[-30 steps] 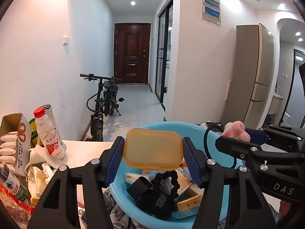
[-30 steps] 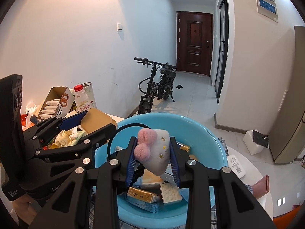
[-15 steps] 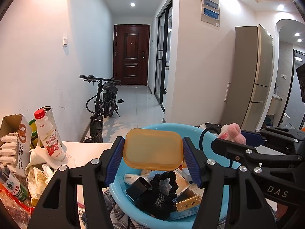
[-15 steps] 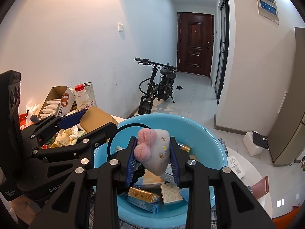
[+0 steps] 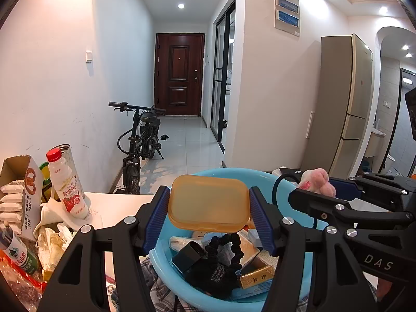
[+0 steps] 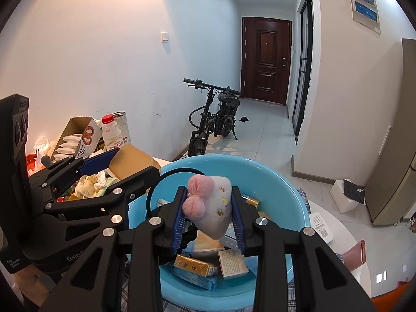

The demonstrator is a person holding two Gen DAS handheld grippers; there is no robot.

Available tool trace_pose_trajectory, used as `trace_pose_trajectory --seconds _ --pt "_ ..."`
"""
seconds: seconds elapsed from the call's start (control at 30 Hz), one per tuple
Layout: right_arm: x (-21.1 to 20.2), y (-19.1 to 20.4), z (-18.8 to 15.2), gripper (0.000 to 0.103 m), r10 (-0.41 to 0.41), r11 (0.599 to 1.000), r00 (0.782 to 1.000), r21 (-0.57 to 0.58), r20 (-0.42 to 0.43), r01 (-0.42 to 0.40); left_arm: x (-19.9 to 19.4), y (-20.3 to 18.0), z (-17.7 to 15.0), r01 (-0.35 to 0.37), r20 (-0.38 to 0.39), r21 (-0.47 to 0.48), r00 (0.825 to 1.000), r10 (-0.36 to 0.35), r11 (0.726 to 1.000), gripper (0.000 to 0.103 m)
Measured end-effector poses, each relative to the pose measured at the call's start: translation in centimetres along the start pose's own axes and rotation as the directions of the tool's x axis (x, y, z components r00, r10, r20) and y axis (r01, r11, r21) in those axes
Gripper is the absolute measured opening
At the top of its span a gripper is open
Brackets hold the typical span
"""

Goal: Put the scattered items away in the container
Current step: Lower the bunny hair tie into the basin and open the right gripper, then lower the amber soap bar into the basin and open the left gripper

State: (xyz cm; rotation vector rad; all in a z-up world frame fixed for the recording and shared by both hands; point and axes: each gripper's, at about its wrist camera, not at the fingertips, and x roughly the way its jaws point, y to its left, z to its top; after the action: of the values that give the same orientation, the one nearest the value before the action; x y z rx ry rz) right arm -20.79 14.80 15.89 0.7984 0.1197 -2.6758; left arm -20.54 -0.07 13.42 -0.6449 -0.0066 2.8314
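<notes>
Left wrist view: the left claw (image 5: 209, 217) is clamped on an amber plastic box (image 5: 208, 202), its blue pads pressing the box's short ends, and holds it above the near-left rim of the blue basin (image 5: 161, 260). Right wrist view: the right claw (image 6: 209, 217) is clamped on a grey plush toy with pink pompoms (image 6: 210, 208), which hangs over the basin's middle, above a gold packet (image 6: 195, 264) and small cartons lying inside. Just left of the basin, toward the surface's left edge, stand a milk bottle (image 5: 66, 184) and an open snack carton (image 5: 20, 189).
</notes>
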Motion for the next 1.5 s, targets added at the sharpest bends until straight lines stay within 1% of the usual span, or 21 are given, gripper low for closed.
trace_pose_trajectory --seconds 0.27,0.3,0.33,0.37,0.4,0.43,0.47,0.57,0.7,0.87,0.9,1.07,1.17,1.2,1.27,1.33,1.43,1.5 --pt "-0.2 -0.7 -0.4 0.035 -0.018 1.0 1.0 0.003 0.004 0.018 0.0 0.0 -0.1 0.003 -0.002 0.005 1.0 -0.003 1.0 0.06" --pt "-0.2 -0.7 -0.3 0.039 -0.023 1.0 1.0 0.005 0.006 0.023 0.1 0.0 -0.1 -0.005 -0.002 0.004 1.0 0.005 1.0 0.06" --pt "-0.3 -0.6 -0.1 0.045 -0.03 0.999 0.999 0.013 0.013 0.03 0.0 0.2 0.0 -0.018 0.0 0.0 1.0 0.018 1.0 0.06" --pt "-0.7 -1.1 -0.1 0.067 -0.053 0.998 0.998 0.032 0.025 0.052 0.0 0.5 0.0 -0.02 0.001 -0.007 1.0 0.02 1.0 0.06" --pt "-1.1 -1.4 0.1 0.099 -0.074 0.996 0.997 0.046 0.035 0.073 0.0 0.8 0.0 -0.006 -0.001 -0.016 1.0 0.006 1.0 0.06" --pt "-1.7 -2.0 0.1 0.102 -0.097 0.993 0.994 0.07 0.055 0.093 0.0 0.9 0.0 0.003 -0.003 -0.026 1.0 -0.003 1.0 0.06" --pt "-2.4 -2.7 0.1 0.103 -0.095 0.992 0.992 0.093 0.082 0.087 -0.1 1.0 0.0 0.004 -0.002 -0.031 1.0 -0.004 1.0 0.06" --pt "-3.5 -4.0 0.1 0.103 -0.058 0.989 0.993 0.144 0.101 0.043 -0.1 1.0 0.0 -0.006 0.0 -0.024 1.0 0.006 1.0 0.06" --pt "-3.8 -4.3 0.2 0.103 -0.067 0.986 0.993 0.157 0.102 0.051 -0.3 0.6 0.0 0.0 0.004 -0.016 1.0 0.0 1.0 0.06" --pt "-3.8 -4.1 0.2 0.103 -0.058 0.989 0.994 0.139 0.096 0.044 -0.1 0.0 0.0 -0.002 -0.001 0.003 1.0 0.002 1.0 0.06" --pt "-3.2 -2.7 0.6 0.103 -0.061 0.99 0.994 0.133 0.093 0.048 -0.1 0.0 0.0 -0.002 -0.001 0.005 1.0 0.002 1.0 0.06" --pt "-2.8 -1.9 0.7 0.103 -0.079 0.991 0.994 0.111 0.076 0.07 -0.2 -0.2 0.1 -0.004 0.0 0.006 1.0 0.004 1.0 0.06" --pt "-2.6 -1.9 0.7 0.103 -0.082 0.992 0.995 0.101 0.063 0.076 -0.7 0.0 0.2 0.036 0.003 -0.018 0.999 -0.036 0.999 0.06" --pt "-2.5 -1.8 0.7 0.103 -0.084 0.992 0.995 0.099 0.062 0.077 -0.9 0.0 0.3 0.037 0.008 -0.017 0.999 -0.037 0.999 0.06" --pt "-2.5 -1.8 0.7 0.103 -0.079 0.992 0.995 0.099 0.063 0.073 -1.0 -0.2 0.4 0.021 0.014 -0.006 1.0 -0.021 1.0 0.06" --pt "-2.4 -1.7 0.7 0.103 -0.078 0.993 0.995 0.098 0.063 0.072 -1.0 -0.1 0.4 0.028 0.014 -0.012 1.0 -0.028 1.0 0.06" --pt "-2.4 -1.6 0.7 0.103 -0.08 0.993 0.995 0.094 0.057 0.075 -1.0 -0.2 0.4 0.014 0.015 -0.004 1.0 -0.014 1.0 0.06" --pt "-2.3 -1.5 0.6 0.103 -0.08 0.993 0.995 0.089 0.054 0.075 -1.0 -0.2 0.3 0.018 0.012 -0.003 1.0 -0.018 1.0 0.06"
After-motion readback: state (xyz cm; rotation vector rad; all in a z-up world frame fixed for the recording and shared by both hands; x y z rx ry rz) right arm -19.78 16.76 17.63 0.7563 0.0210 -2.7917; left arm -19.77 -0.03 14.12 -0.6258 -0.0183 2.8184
